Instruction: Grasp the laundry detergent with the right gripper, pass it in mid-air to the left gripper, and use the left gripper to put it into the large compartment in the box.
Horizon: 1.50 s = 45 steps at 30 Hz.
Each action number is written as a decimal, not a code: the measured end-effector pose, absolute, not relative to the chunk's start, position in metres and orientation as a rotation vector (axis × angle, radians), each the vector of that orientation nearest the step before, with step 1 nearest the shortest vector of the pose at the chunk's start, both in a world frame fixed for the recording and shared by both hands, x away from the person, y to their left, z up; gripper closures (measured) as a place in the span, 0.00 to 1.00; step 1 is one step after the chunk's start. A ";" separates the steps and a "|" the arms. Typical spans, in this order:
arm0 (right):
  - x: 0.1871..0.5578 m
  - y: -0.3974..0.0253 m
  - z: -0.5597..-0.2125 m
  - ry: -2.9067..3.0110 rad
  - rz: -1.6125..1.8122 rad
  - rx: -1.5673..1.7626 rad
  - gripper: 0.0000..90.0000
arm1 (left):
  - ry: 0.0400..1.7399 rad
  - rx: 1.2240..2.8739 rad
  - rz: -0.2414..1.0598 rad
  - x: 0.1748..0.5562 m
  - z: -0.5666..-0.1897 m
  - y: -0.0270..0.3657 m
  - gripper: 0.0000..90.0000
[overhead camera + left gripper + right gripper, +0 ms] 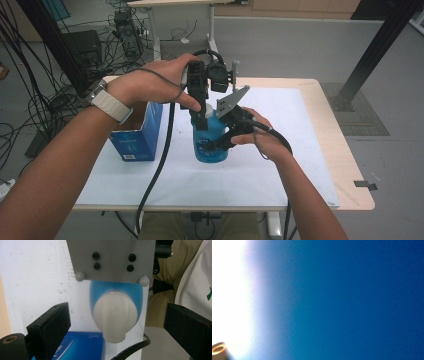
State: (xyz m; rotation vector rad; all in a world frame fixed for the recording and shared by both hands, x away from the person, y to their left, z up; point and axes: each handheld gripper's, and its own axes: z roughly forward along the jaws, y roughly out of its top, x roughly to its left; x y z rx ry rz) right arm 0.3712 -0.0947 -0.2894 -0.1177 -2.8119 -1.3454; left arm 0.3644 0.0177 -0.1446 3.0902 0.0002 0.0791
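A blue bottle (pixel 210 147) with a white cap (pixel 207 112) stands upright on the white mat (pixel 280 165). My right gripper (pixel 220 142) comes in from the right with its jaws clamped across the bottle's body. The bottle's blue wall (pixel 349 300) blurs up close in the right gripper view. My left gripper (pixel 201 120) points down over the cap. In the left gripper view its open jaws stand wide on either side of the white cap (pixel 115 315), clear of it. The right gripper's grey plate (pixel 112 255) sits just beyond the cap.
A blue cardboard box (pixel 137 137) stands at the mat's left, close to the bottle, and its blue side (pixel 82 345) shows under the cap. A black cable (pixel 157 170) trails off the front edge. The wooden table rim (pixel 345 165) runs along the right.
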 end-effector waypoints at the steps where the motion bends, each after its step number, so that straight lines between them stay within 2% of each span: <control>1: 0.371 -0.095 -0.290 -2.809 -1.345 -0.119 0.49 | 0.002 3.092 0.076 0.364 -0.145 0.018 0.09; 45: 0.372 -0.095 -0.288 -2.804 -1.347 -0.122 0.49 | 0.014 3.082 0.081 0.362 -0.147 0.022 0.09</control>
